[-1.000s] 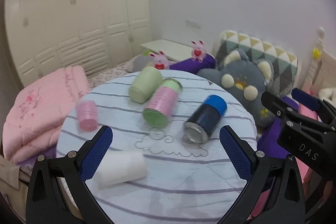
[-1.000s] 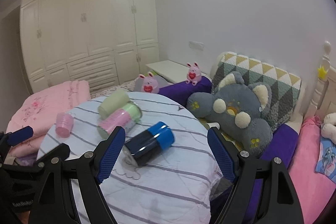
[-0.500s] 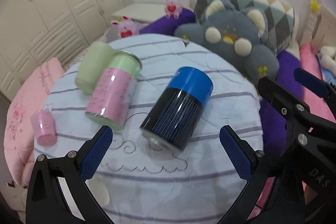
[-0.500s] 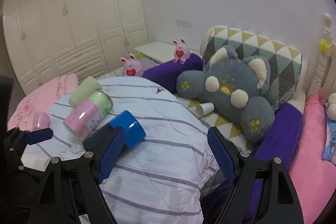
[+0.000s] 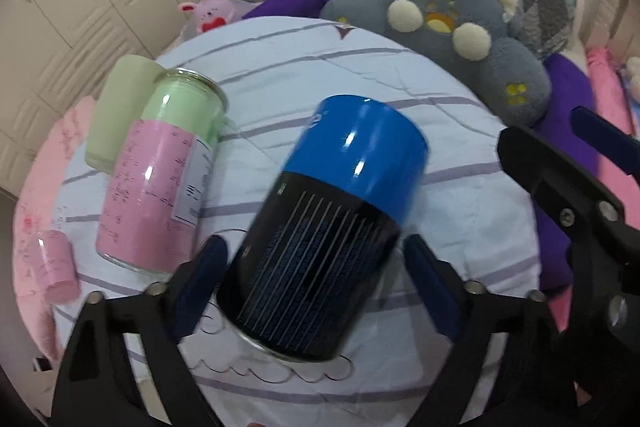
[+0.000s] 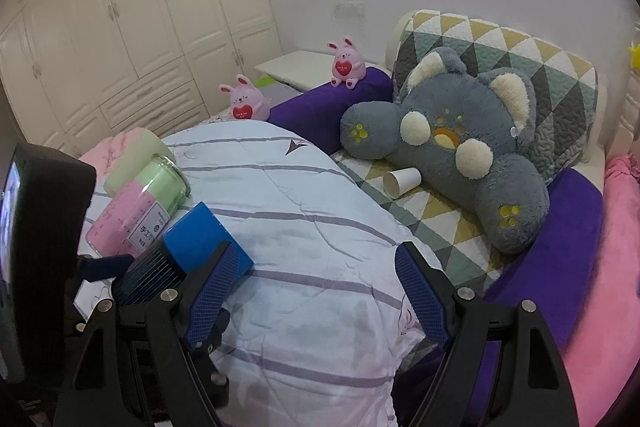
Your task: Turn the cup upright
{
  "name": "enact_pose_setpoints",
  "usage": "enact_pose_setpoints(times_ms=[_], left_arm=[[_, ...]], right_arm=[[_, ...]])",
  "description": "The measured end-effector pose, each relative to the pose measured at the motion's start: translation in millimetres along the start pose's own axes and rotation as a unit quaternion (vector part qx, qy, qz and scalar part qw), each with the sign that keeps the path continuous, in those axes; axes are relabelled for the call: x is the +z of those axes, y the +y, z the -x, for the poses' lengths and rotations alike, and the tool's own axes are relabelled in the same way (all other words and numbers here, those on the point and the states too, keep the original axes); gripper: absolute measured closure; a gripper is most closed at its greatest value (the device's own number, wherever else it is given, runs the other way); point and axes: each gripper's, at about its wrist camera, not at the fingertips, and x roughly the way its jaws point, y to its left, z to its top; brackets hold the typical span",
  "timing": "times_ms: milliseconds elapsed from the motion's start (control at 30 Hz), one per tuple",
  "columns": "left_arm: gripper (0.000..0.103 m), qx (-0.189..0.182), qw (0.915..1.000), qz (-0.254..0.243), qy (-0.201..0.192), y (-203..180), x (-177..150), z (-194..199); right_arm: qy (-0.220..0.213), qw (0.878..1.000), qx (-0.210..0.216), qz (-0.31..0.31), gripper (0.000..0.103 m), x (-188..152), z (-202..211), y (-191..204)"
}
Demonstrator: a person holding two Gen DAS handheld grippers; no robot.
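A blue-and-black cup (image 5: pixel 332 227) lies on its side on the round striped tabletop (image 5: pixel 460 155). My left gripper (image 5: pixel 316 291) is open, with a finger on each side of the cup's black end; I cannot tell if they touch it. In the right wrist view the cup (image 6: pixel 184 259) sits at the left, beside my left gripper. My right gripper (image 6: pixel 316 303) is open and empty above the striped cloth, to the right of the cup.
A pink-and-green glass jar (image 5: pixel 160 179), a pale green cup (image 5: pixel 116 115) and a small pink cup (image 5: pixel 56 267) lie on the table's left. A grey plush koala (image 6: pixel 452 143), a white paper cup (image 6: pixel 400 181) and pillows lie on the bed behind.
My left gripper has moved forward and down onto the blue-and-black cup, which now lies between its fingers. My right gripper has swung right, towards the bed.
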Motion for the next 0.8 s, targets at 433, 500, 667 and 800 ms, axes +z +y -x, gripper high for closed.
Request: enact_pose_setpoints(times_ms=[433,500,667,800], left_arm=[[0.025,-0.009,0.9933,0.115,0.006,22.8,-22.6,18.6],[0.026,-0.005,0.9908,0.135,0.005,24.6,-30.6,22.8],[0.026,0.010,0.9847,0.174,0.003,33.6,-52.8,30.4],[0.026,0.014,0.9782,0.207,-0.001,45.3,-72.6,37.3]], right_arm=[[0.005,1.000,0.009,0.008,0.021,-0.4,2.2,9.2],[0.001,1.000,0.014,0.015,0.021,-1.4,6.4,14.6],[0.001,0.999,0.023,0.040,0.021,-8.5,14.3,34.2],[0.005,0.998,0.031,0.053,0.021,-15.2,19.2,45.9]])
